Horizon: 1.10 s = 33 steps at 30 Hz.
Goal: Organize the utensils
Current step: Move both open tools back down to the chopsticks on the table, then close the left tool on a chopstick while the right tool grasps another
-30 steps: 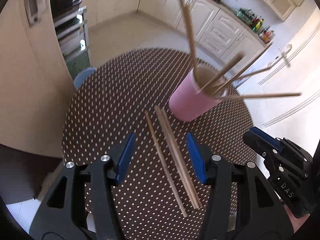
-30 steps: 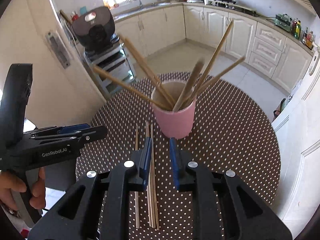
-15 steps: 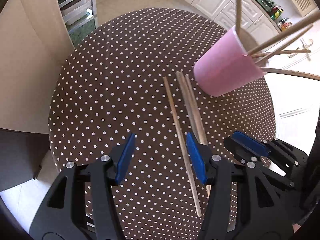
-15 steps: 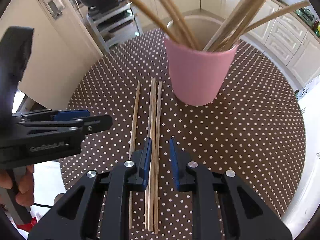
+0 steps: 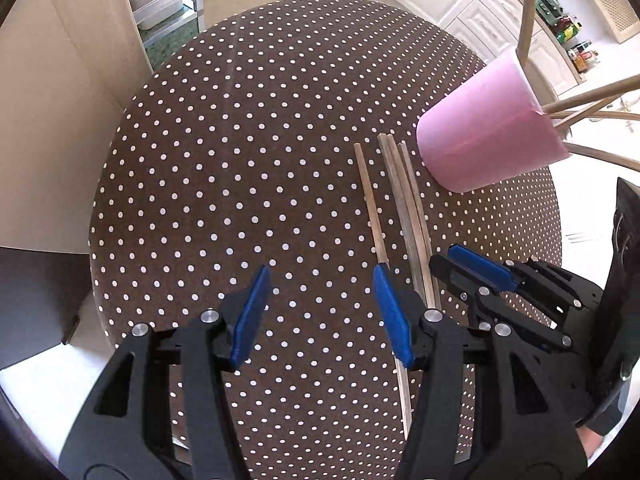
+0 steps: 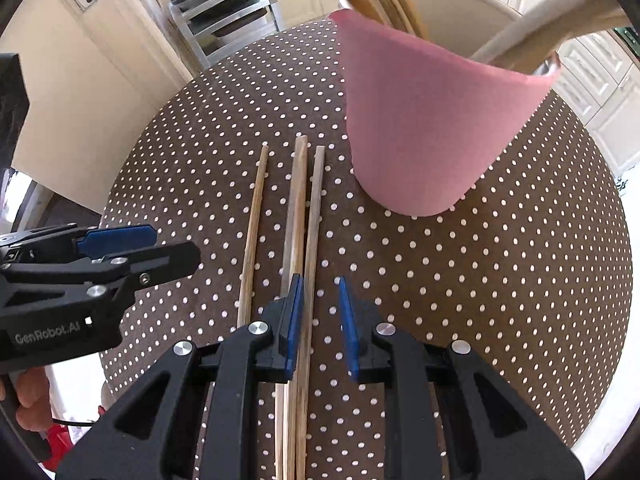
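Four long thin wooden chopsticks (image 6: 297, 216) lie flat on the round counter with the brown cloth and white dots (image 5: 248, 168); they lie side by side, all pointing the same way, just beside the pink cup.

On the left, seen from the right wrist, the left gripper (image 6: 176, 254) hangs low over the counter, beside the chopsticks and apart from them; a hand (image 6: 26, 398) holds its black handle; from its own camera the left gripper (image 5: 320, 312) stands about half open, with only dotted cloth between its blue pads (image 5: 250, 320); its right pad sits over the single chopstick (image 5: 370, 200) that lies a little apart from the rest.

In the middle, the other three chopsticks (image 5: 404, 196) lie close together, two of them touching; the right gripper (image 6: 318, 320) stands over their near ends; its jaws are narrow with a small gap and grip nothing; the rightmost chopstick (image 6: 314, 216) runs along the inside of its left blue pad (image 6: 292, 320); I cannot tell if it touches.

On the right, the tall pink plastic cup (image 6: 432, 128) stands upright on the counter; more wooden chopsticks (image 6: 532, 36) stick out of its top and lean in different ways.
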Each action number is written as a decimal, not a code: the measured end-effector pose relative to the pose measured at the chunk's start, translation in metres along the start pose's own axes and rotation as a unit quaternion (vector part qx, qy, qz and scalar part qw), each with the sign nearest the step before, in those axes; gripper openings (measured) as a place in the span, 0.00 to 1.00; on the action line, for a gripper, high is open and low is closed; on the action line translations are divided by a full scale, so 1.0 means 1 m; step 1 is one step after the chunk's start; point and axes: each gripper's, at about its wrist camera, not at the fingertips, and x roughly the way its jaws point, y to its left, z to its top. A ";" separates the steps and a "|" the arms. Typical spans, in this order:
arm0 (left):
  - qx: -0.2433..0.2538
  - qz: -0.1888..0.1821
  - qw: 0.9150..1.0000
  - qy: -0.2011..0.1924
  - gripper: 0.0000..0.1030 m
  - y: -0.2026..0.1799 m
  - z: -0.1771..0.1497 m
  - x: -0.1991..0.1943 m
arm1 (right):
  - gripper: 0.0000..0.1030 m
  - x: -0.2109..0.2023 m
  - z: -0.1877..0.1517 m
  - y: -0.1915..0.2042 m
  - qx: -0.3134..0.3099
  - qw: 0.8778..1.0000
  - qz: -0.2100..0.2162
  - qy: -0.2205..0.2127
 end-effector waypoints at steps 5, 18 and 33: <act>-0.007 -0.002 1.000 0.005 0.53 0.006 0.003 0.003 | 0.16 0.005 0.008 0.000 -0.007 1.000 0.004 0.006; 0.010 -0.004 1.000 0.024 0.53 -0.014 0.023 0.026 | 0.05 0.015 0.019 -0.008 -0.025 1.000 0.005 0.018; 0.043 0.080 0.996 0.008 0.38 -0.049 0.040 0.045 | 0.07 0.018 0.020 -0.026 -0.007 0.999 0.032 0.021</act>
